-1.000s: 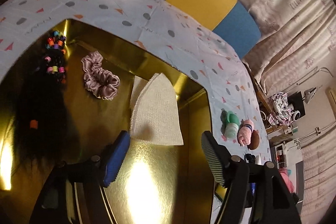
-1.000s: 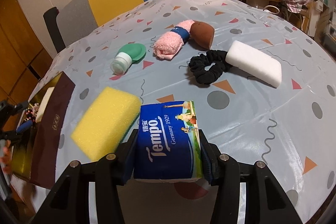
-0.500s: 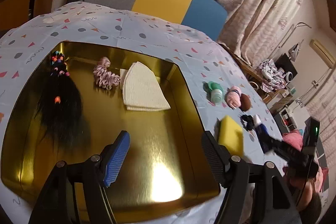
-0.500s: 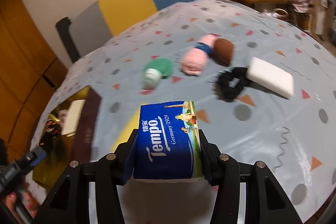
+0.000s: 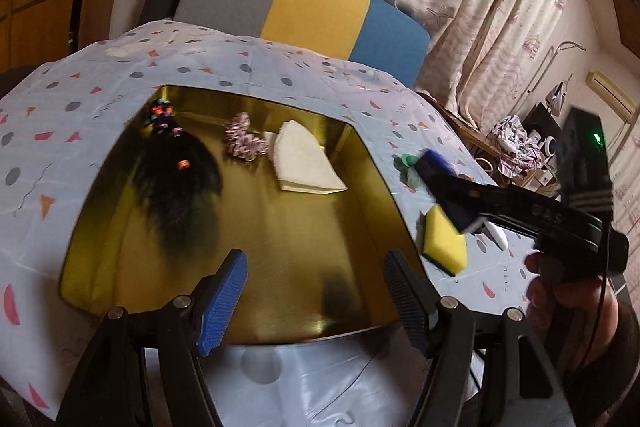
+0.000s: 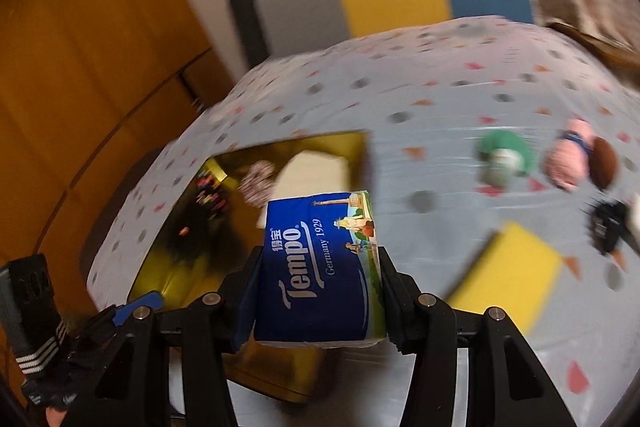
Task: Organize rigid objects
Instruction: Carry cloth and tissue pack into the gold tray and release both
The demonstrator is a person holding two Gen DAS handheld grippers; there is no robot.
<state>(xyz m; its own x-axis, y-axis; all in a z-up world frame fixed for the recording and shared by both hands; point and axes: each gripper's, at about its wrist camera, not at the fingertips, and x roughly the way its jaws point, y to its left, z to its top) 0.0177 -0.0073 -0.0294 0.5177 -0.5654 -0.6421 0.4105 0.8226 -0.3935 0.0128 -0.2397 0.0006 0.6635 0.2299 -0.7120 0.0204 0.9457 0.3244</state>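
A: What does the right gripper (image 6: 318, 291) have?

B: A blue tissue pack (image 6: 318, 267), clamped between both pads, its printed face toward the camera. It hangs in the air, off the surface (image 6: 460, 99).

A: And the left gripper (image 5: 314, 291)?

B: Jaws apart, nothing between them. It hovers over the near edge of the gold tray (image 5: 280, 247), which spreads out ahead of it.

A: What is in the tray?

B: Ahead and to the left of the left gripper, a black hairpiece (image 5: 176, 183) with coloured beads. Farther ahead, a pink scrunchie (image 5: 244, 143) beside a folded cream cloth (image 5: 304, 163). The tray floor just past the left fingers is bare.

A: So which step is this?

B: I judge it a carry: the pack is on its way to the tray. Seen from the right gripper, the tray lies ahead and to the left, the pack covering its near right part.

A: What is left outside?

B: To the right of the right gripper, a yellow sponge (image 6: 508, 267); beyond it a green bottle (image 6: 504, 159), a pink roll (image 6: 568, 155), and a black scrunchie (image 6: 608, 223) at the edge. The view is blurred.

A: Next move?

B: Probably bring the pack over the bare floor, lower it clear of the cloth and hairpiece, then part the jaws. The left gripper sits close to that spot, so it should keep aside.
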